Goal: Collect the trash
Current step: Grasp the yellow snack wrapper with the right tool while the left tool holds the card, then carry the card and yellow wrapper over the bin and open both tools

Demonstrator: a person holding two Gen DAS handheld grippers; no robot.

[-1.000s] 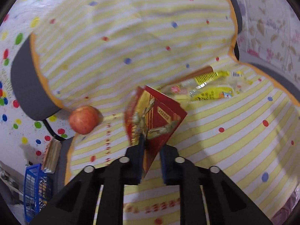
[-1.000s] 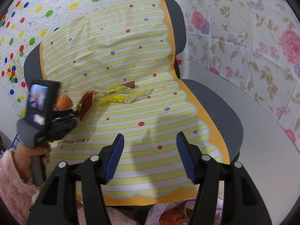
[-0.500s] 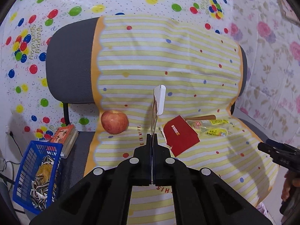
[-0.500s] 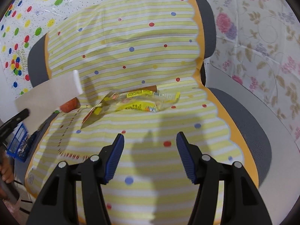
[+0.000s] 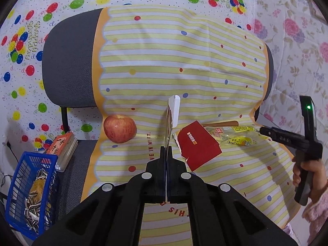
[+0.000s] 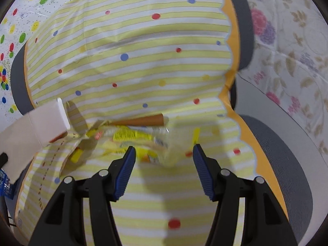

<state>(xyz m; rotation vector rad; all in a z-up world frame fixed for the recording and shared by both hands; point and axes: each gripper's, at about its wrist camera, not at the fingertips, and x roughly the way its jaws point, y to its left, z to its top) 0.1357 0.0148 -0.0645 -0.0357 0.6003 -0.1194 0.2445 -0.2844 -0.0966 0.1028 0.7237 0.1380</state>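
Note:
My left gripper (image 5: 166,150) is shut on a flat piece of card packaging (image 5: 171,121), held edge-on and upright above the chair seat; it shows as a pale sheet in the right wrist view (image 6: 30,131). A red torn packet (image 5: 197,144) lies on the striped cover. Clear and yellow snack wrappers (image 5: 235,136) lie to its right, with a brown stick (image 6: 141,121) behind them. My right gripper (image 6: 164,157) is open, its blue pads (image 6: 125,170) just in front of the wrappers (image 6: 143,141). It also shows at the right of the left wrist view (image 5: 266,132).
A red apple (image 5: 120,131) sits on the seat's left. A blue basket (image 5: 30,192) with seed shells stands on the floor at left, next to a small book stack (image 5: 63,149). The grey chair (image 5: 69,65) carries a yellow striped cover (image 5: 174,61).
My left gripper has lifted and pulled back with the card piece, leaving the red packet on the seat. My right gripper has moved in close to the yellow wrappers, still open.

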